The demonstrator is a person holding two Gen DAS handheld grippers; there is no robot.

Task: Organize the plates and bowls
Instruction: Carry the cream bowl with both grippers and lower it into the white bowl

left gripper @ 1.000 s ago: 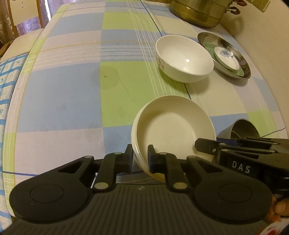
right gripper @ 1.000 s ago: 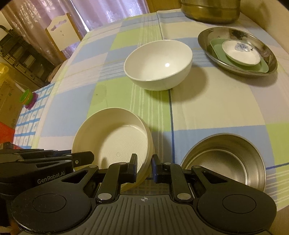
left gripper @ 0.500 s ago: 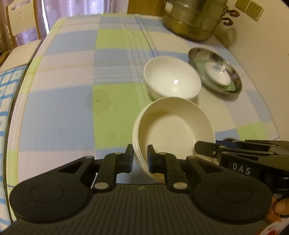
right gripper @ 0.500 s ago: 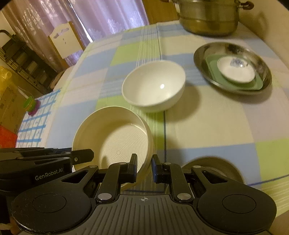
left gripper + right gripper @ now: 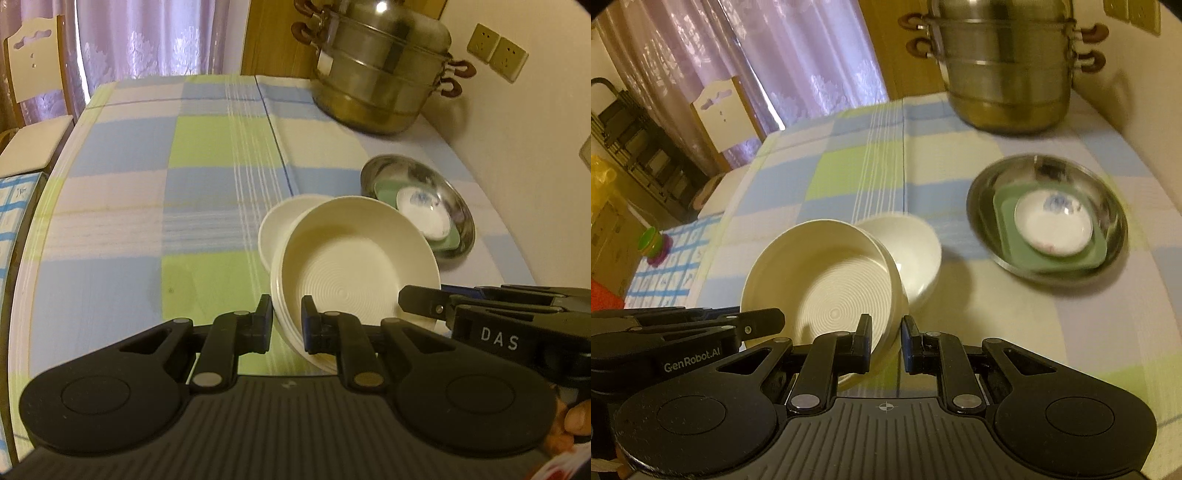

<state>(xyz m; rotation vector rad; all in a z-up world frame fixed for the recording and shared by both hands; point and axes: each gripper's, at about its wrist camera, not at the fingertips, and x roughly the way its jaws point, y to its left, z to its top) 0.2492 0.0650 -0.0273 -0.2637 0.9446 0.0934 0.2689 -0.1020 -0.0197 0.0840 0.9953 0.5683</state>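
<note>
- Left gripper (image 5: pixel 287 319): its black fingers (image 5: pixel 263 320) are pinching the near-left rim of the cream ridged plastic plate stack (image 5: pixel 354 266), one pad outside the wall, one inside. The plates are thin and nested, so the jaws are sitting nearly together.
- Right gripper (image 5: pixel 885 341): it is pinching the opposite, near-right rim of the same cream stack (image 5: pixel 827 284) in the same way. Judgement: two grips on opposite edges are sharing the load and keeping the wide stack from swinging or sliding apart.
- Stack position: it is hanging clear of the checked blue, green and white tablecloth (image 5: pixel 207 155), tilted with the open face toward the cameras, in front of the white ceramic bowl (image 5: pixel 916 254) and partly covering it.
- The white bowl is sitting upright on the cloth, apart from the grippers; whether the stack's far edge is touching it cannot be told.
- To the right, a shallow stainless steel dish (image 5: pixel 1108 206) is holding a green square plate (image 5: pixel 1004 199) with a small white saucer with a blue motif (image 5: pixel 1052 225) on top. Judgement: a nested pile is being built there, largest at the bottom.
- A tall stainless steel steamer pot (image 5: pixel 1008 74) is standing at the far edge by the wall, out of the working area.
- Judgement: the tilt is risking the inner plates slipping; levelling before lowering seems wise.
</note>
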